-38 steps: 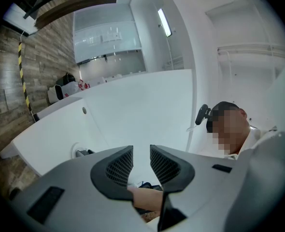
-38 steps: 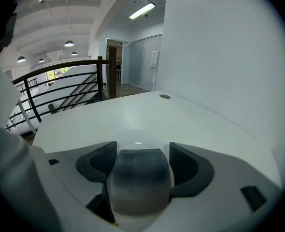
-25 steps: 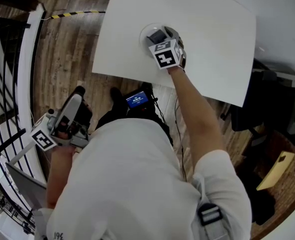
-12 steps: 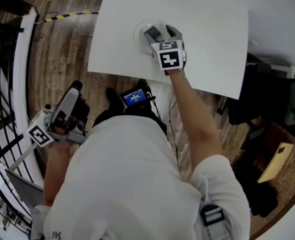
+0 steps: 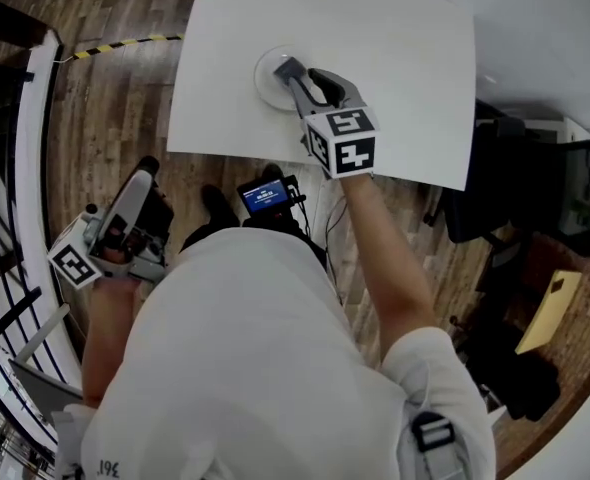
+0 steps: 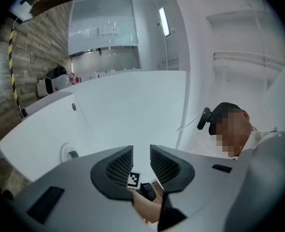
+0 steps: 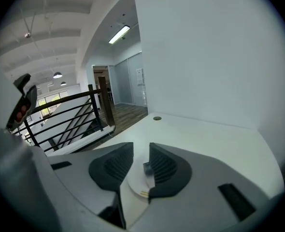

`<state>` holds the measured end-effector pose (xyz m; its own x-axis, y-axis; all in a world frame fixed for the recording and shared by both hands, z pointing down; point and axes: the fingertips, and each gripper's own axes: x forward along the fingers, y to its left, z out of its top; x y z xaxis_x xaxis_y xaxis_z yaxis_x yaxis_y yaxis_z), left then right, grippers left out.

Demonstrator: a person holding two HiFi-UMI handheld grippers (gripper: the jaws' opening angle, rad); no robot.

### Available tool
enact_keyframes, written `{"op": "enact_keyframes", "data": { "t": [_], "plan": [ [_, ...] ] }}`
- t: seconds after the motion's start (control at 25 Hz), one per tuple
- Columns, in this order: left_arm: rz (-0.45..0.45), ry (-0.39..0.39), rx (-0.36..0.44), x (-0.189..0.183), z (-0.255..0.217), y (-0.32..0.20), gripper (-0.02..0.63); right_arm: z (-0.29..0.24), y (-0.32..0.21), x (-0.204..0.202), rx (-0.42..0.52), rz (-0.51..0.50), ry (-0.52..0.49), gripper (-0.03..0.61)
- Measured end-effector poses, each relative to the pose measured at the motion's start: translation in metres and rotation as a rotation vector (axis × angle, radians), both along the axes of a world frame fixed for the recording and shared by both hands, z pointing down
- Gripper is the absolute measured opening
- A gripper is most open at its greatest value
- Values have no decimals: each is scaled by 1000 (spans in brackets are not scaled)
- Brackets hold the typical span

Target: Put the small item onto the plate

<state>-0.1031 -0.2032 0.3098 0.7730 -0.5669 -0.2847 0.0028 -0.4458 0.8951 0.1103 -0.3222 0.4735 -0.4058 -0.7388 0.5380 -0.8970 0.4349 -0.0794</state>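
- White plate (image 5: 263, 80) on the table (image 5: 395, 58) carries the small dark item (image 7: 146, 168).
- Right hand-held gripper (image 7: 141, 150) over it: jaws just narrowed, a gap remaining, nothing between.
- Left hand-held gripper (image 6: 141, 152): slightly spread, empty.

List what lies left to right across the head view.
White railing → left gripper → right gripper, its jaws having just been closing, with nothing gripped between them → yellow board.
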Motion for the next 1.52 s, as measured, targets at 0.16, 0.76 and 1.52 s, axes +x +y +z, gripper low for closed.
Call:
{"op": "enact_keyframes", "data": {
  "t": [0.16, 0.76, 1.52],
  "plan": [
    [9, 14, 9, -3, 0, -6, 112, -23, 17, -6, 10, 11, -32, 2],
    [78, 44, 55, 7, -9, -8, 112, -124, 58, -33, 51, 32, -390, 2],
    [222, 27, 95, 27, -13, 4, 110, -220, 69, -15, 171, 97, -736, 2]
  ]
}}
